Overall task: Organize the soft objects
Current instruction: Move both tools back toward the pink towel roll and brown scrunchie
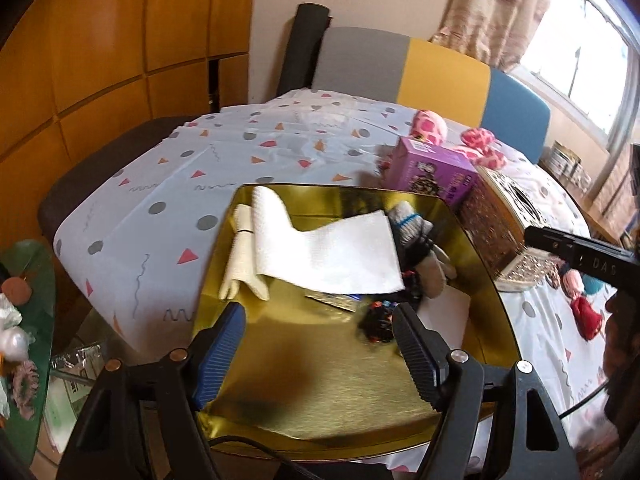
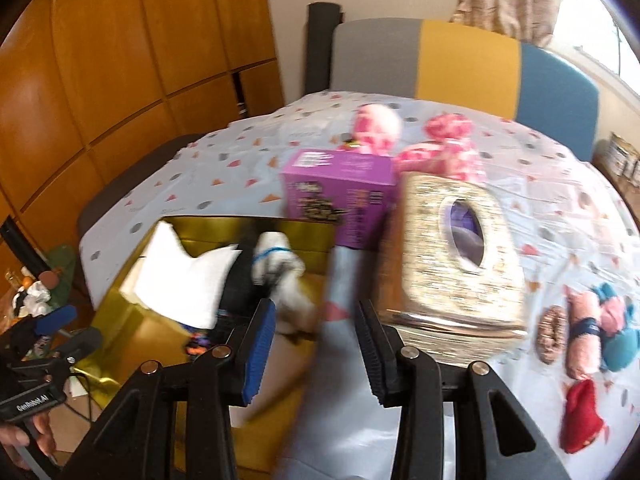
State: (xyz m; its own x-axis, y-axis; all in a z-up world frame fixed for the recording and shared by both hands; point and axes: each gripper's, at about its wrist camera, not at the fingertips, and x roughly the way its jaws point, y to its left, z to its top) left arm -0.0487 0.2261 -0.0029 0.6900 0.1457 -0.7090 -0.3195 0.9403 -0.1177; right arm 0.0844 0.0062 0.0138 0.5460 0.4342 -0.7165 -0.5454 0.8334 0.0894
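Patterned tablecloth (image 1: 168,184) (wood-panelled wall (image 1: 100,40))

Gold tray (image 1: 320,392); white towel (image 1: 332,256); purple box (image 1: 432,168); pink-spotted plush (image 1: 482,146).

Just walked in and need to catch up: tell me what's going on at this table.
A person holds a two-finger gripper in each hand, sorting soft things. Both the left gripper and the right gripper are open and empty. The gold box already holds a paper towel, a cream glove and a knit glove. Soft toys still lie on the tablecloth beside the tissue box.
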